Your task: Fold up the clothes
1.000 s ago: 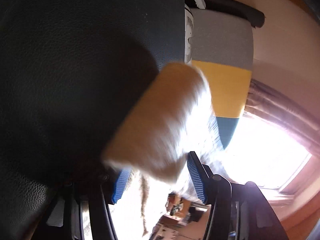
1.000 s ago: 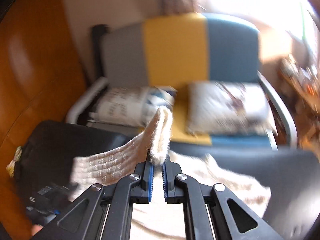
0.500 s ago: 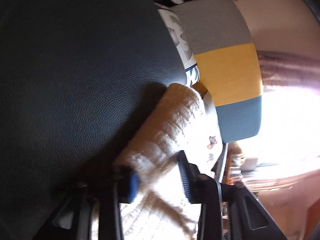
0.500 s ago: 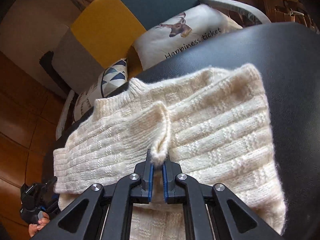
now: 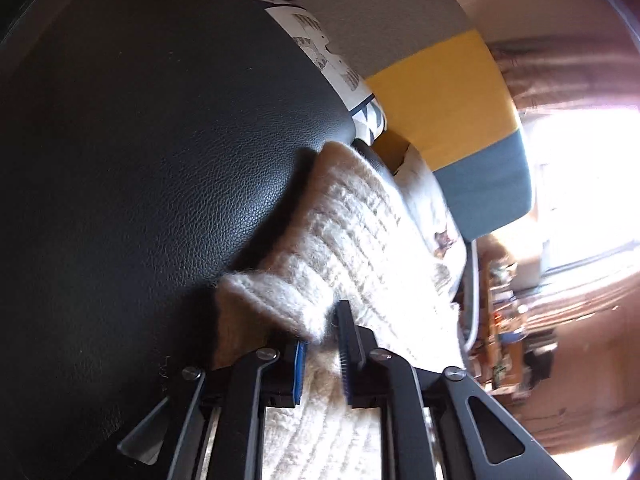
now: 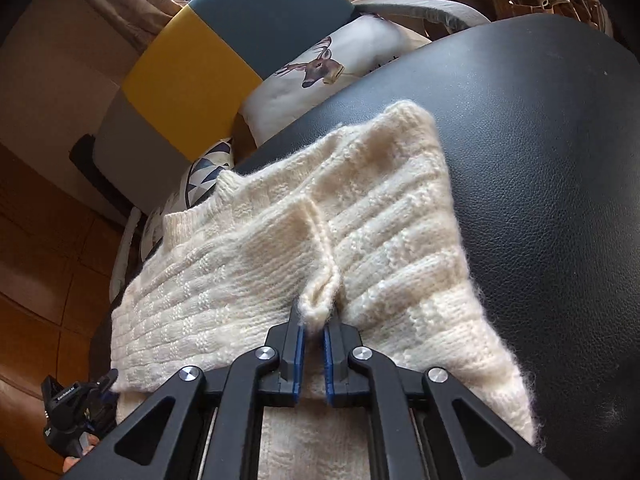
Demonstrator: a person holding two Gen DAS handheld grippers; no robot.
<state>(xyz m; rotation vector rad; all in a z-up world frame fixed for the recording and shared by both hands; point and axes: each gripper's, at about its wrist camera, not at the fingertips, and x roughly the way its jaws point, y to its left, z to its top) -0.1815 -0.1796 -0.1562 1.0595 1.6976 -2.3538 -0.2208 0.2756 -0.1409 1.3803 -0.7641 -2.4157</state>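
Observation:
A cream knitted sweater point(image 6: 280, 272) lies flat on a black leather surface point(image 6: 540, 200), its collar toward the far left. My right gripper point(image 6: 313, 328) is shut on a small raised pinch of the knit at the near middle. In the left wrist view the sweater point(image 5: 360, 240) runs away to the upper right, and my left gripper point(image 5: 322, 344) has its jaws narrowly apart with the fuzzy folded corner caught between them. The right wrist view shows the left gripper point(image 6: 72, 412) at the sweater's near left corner, with a hand under it.
Behind the leather surface point(image 5: 140, 160) stands a chair with a grey, yellow and blue back point(image 6: 192, 68) holding a deer cushion point(image 6: 320, 76) and a triangle-patterned cushion point(image 6: 208, 168). Wooden panelling point(image 6: 40, 260) is on the left. Cluttered shelves point(image 5: 508, 340) and a bright window lie beyond.
Both grippers have come down with the sweater, which went from hanging in the air to lying spread on the leather. The left jaws have drawn closer together around the corner.

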